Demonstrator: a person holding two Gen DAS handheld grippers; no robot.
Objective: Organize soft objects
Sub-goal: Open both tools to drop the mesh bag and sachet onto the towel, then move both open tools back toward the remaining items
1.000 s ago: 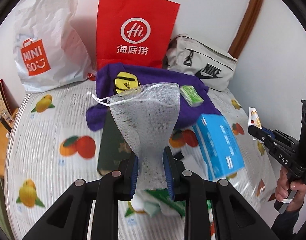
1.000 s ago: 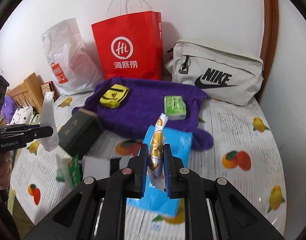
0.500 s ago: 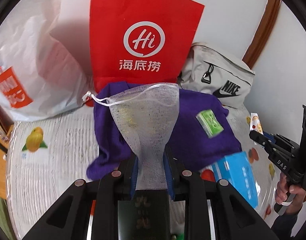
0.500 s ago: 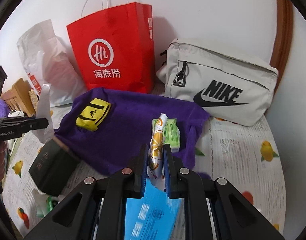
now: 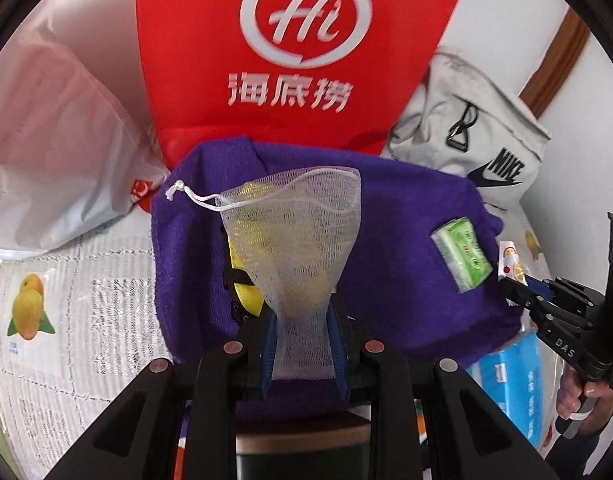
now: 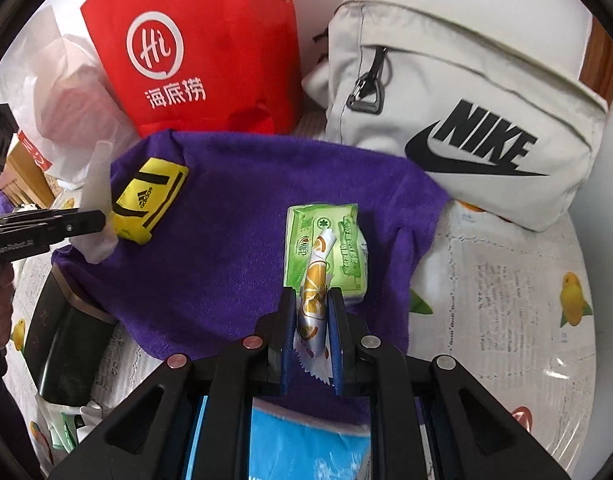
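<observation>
My left gripper (image 5: 302, 312) is shut on a white mesh drawstring pouch (image 5: 296, 232) and holds it upright over the purple towel (image 5: 386, 248). A yellow Adidas pouch (image 6: 148, 200) lies on the towel's left part, just behind the mesh pouch. My right gripper (image 6: 311, 300) is shut on an orange-print sachet (image 6: 313, 288) above a green tissue pack (image 6: 326, 248) on the towel. The right gripper also shows in the left wrist view (image 5: 522, 288); the left gripper shows in the right wrist view (image 6: 94, 220).
A red paper bag (image 6: 198, 48), a white plastic bag (image 5: 46, 168) and a grey Nike bag (image 6: 466, 112) stand at the back wall. A blue pack (image 5: 514, 392) and a dark box (image 6: 62, 344) lie near the towel's front. The tablecloth (image 6: 506, 280) has fruit prints.
Both grippers have moved forward toward the purple towel and the bags, still holding the mesh pouch and the sachet. The towel now fills the middle of both views.
</observation>
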